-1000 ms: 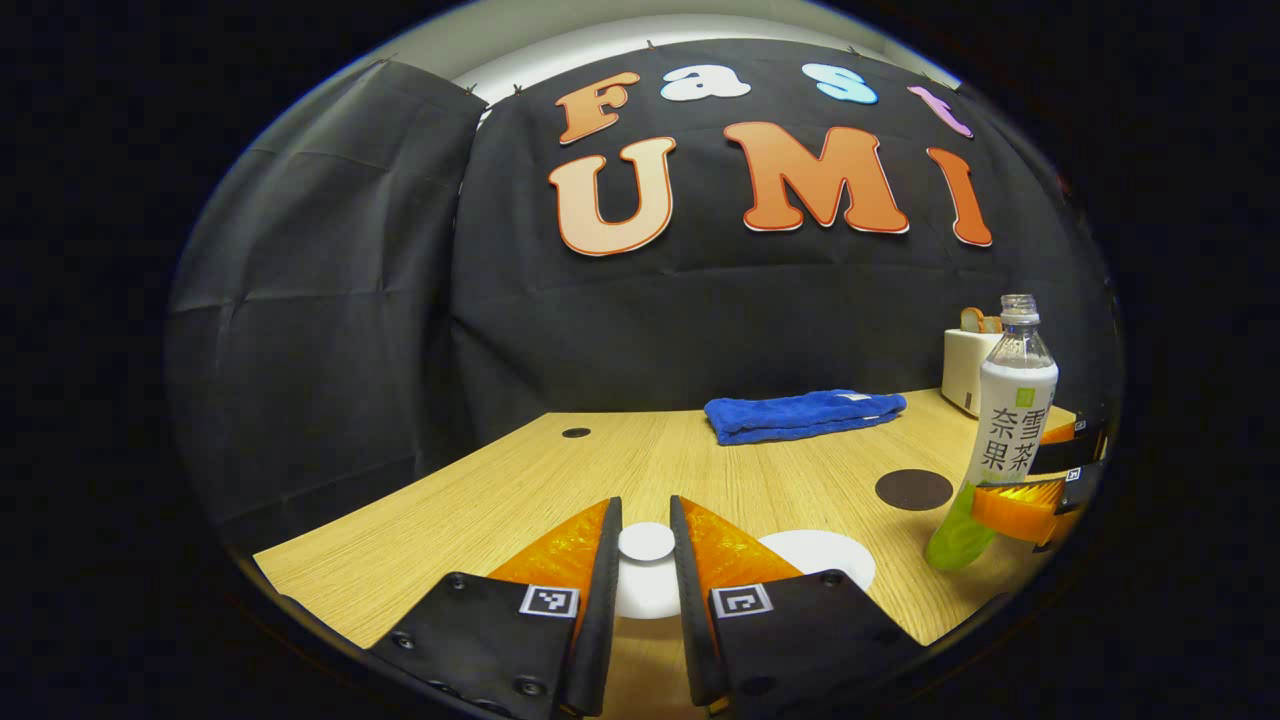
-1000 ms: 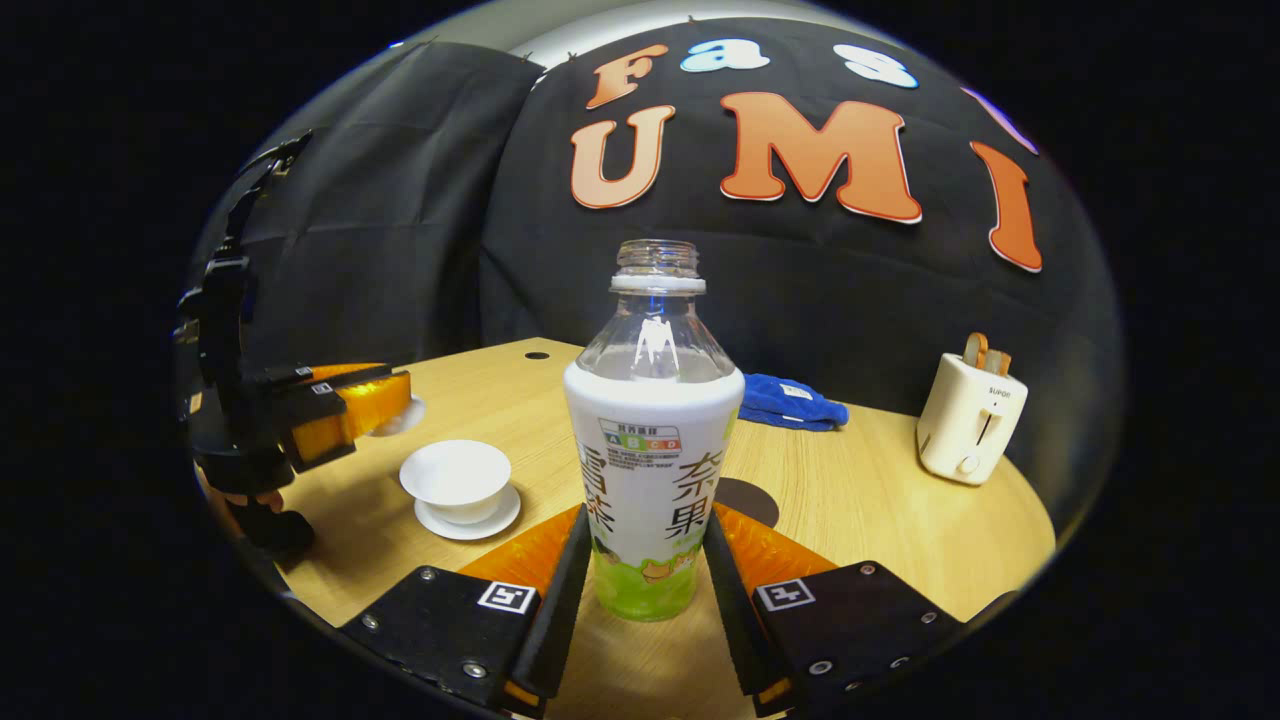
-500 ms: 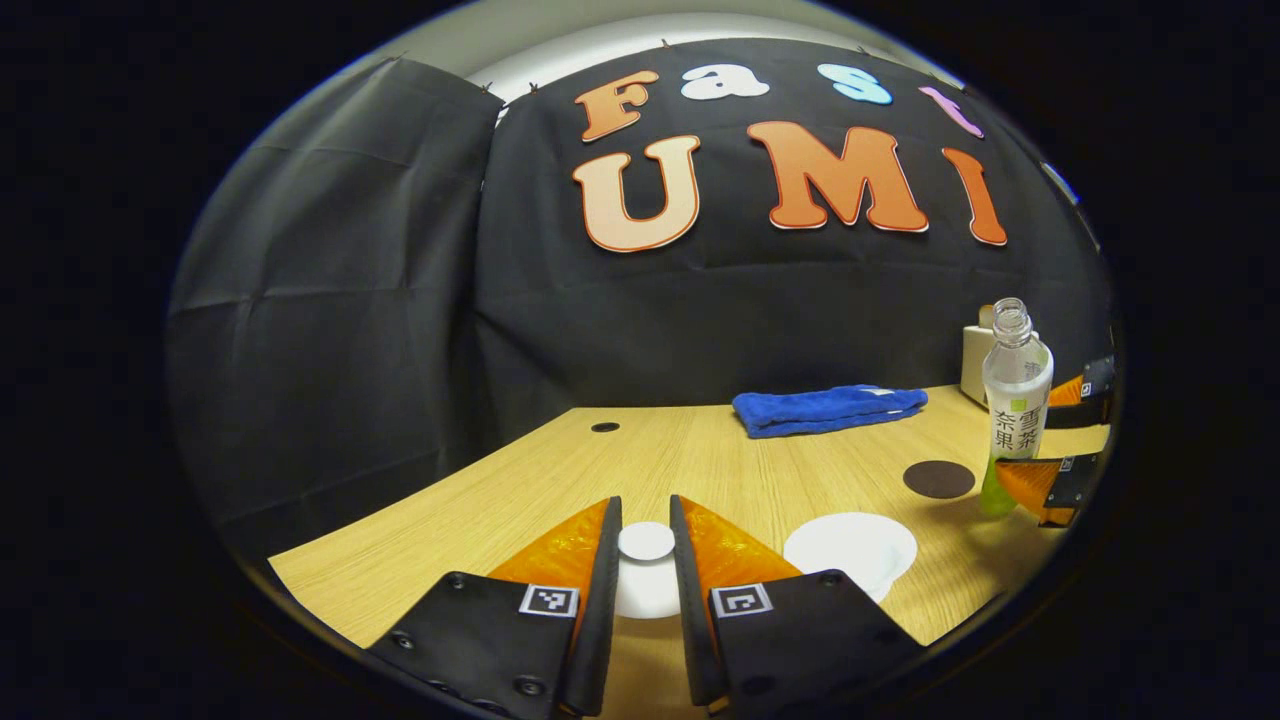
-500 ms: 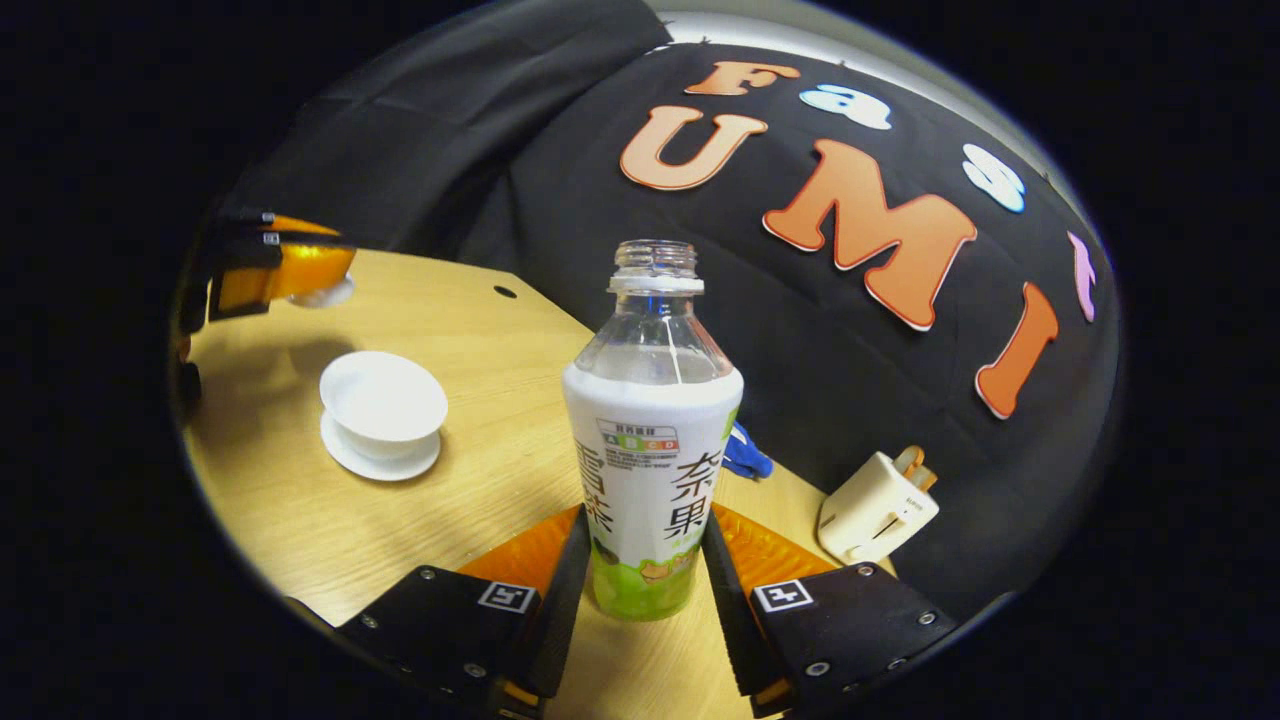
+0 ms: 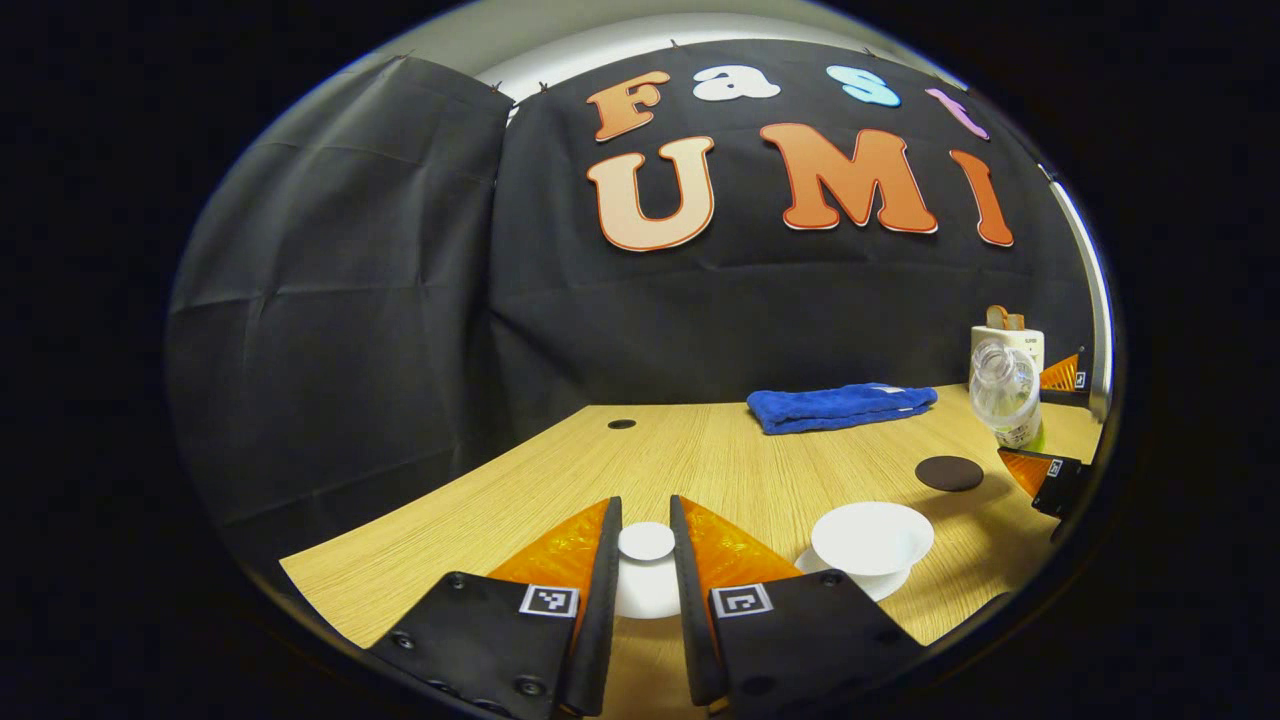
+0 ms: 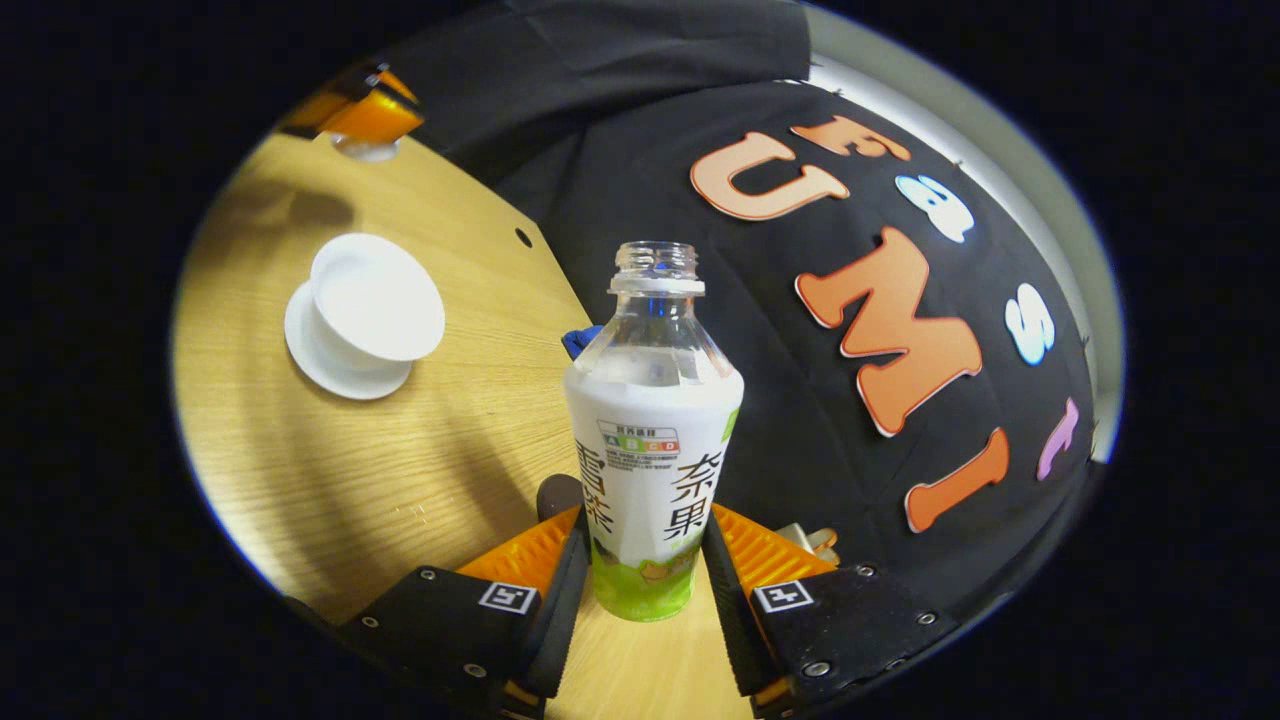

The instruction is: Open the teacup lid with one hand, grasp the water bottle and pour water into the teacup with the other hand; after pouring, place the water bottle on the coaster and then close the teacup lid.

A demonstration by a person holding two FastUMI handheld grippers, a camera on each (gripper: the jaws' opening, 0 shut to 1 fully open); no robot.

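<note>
**Above the tabletop: bottle tipping toward the open cup**

Between the right gripper [image 6: 640, 600] fingers, clamped low on its label: water bottle [image 6: 652, 440], uncapped, leaning toward the teacup [image 6: 375, 298] on its saucer [image 6: 318, 358], presumably to start the pour. Off to the side, held clear of the stream: teacup lid [image 5: 646, 542], pinched by its knob in the left gripper [image 5: 645, 600]. Just beyond the cup, waiting for the bottle: dark coaster [image 5: 948, 473] on the tabletop [image 5: 700, 465].

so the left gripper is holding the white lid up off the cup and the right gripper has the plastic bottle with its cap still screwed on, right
Not quite: the clear plastic bottle with the white and green label has no cap; the right gripper view shows its neck open. The rest holds: the left gripper holds the white round lid, and the right gripper grips the bottle.
</note>
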